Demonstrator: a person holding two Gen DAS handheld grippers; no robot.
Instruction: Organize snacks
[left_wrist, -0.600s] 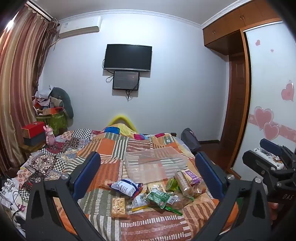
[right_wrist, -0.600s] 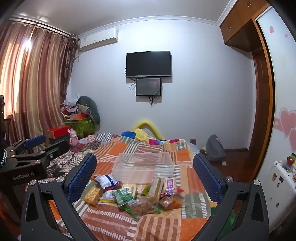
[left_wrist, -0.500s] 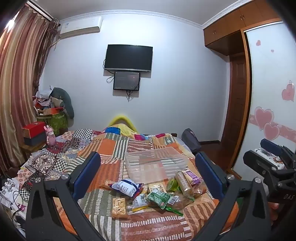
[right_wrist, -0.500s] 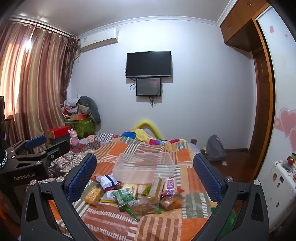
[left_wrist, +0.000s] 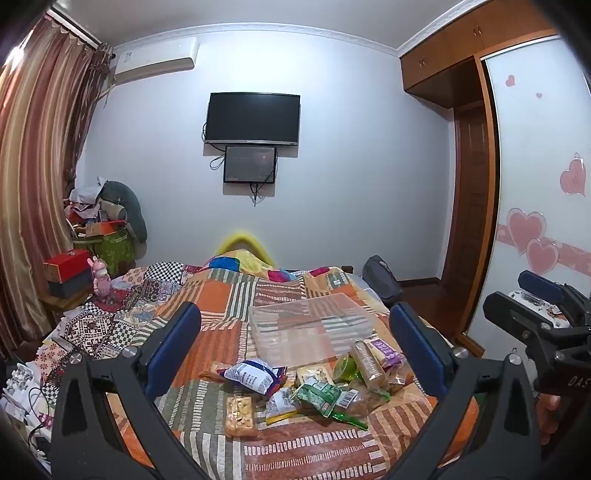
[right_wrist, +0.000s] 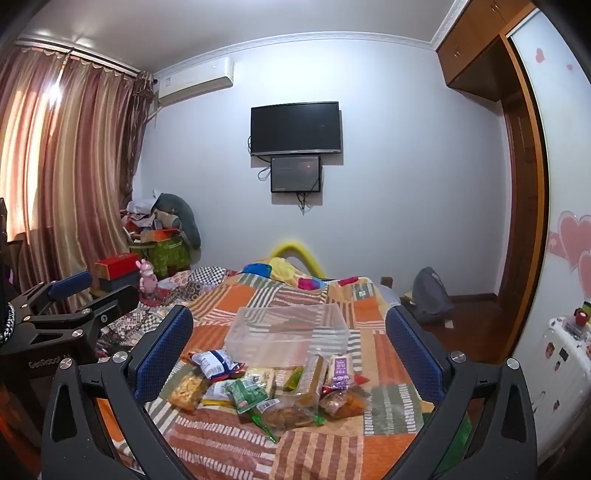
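Both the left gripper (left_wrist: 295, 343) and right gripper (right_wrist: 290, 338) hang released above the bed (right_wrist: 332, 450); snacks (right_wrist: 266, 391) lie heaped just before the bin (right_wrist: 288, 332), near its foot edge.

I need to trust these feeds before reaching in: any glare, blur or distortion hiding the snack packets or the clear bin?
Left wrist view: sharp, evenly lit; fisheye bends the curtain and wardrobe; the snack packets read clearly, the clear bin looks faint against the quilt. Right wrist view: backlit curtain glows at left, no glare on the packets; corners vignetted black.
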